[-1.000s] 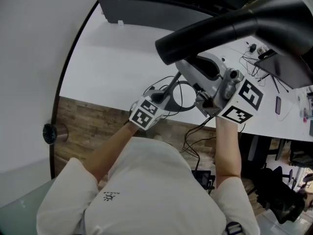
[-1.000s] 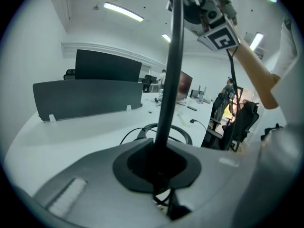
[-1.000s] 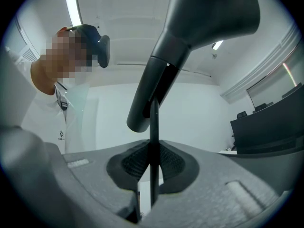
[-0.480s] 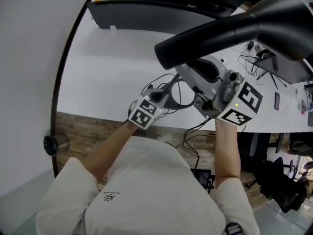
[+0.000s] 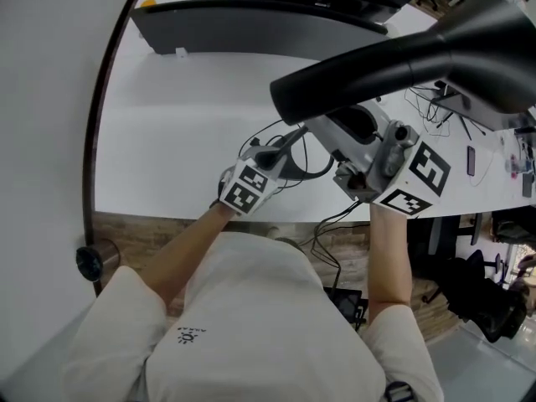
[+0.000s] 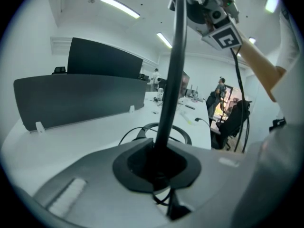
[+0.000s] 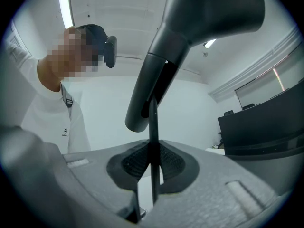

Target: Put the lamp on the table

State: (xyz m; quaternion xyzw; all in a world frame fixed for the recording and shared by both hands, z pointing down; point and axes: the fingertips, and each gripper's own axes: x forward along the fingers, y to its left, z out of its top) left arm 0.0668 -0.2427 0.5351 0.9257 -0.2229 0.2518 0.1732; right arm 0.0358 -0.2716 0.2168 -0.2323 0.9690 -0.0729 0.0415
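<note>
In the head view a black desk lamp hangs over the near edge of the white table (image 5: 184, 124), its big dark head (image 5: 402, 53) high at the right and its ring base (image 5: 293, 153) low over the table. My left gripper (image 5: 280, 153) is shut on the lamp's lower stem (image 6: 173, 70), just above the ring base (image 6: 161, 129). My right gripper (image 5: 335, 136) is shut on the thin upper rod (image 7: 153, 146) below the lamp head (image 7: 199, 37). The lamp's cable trails off the table edge.
A dark partition (image 5: 251, 28) runs along the table's far side, with a black monitor (image 6: 102, 61) behind it. Cables and a phone (image 5: 471, 162) lie on the table at the right. An office chair (image 5: 481, 308) stands on the floor at the right.
Both grippers have carried the lamp further over the table and slightly down. The table's near edge now lies closer to my body, and less floor shows.
</note>
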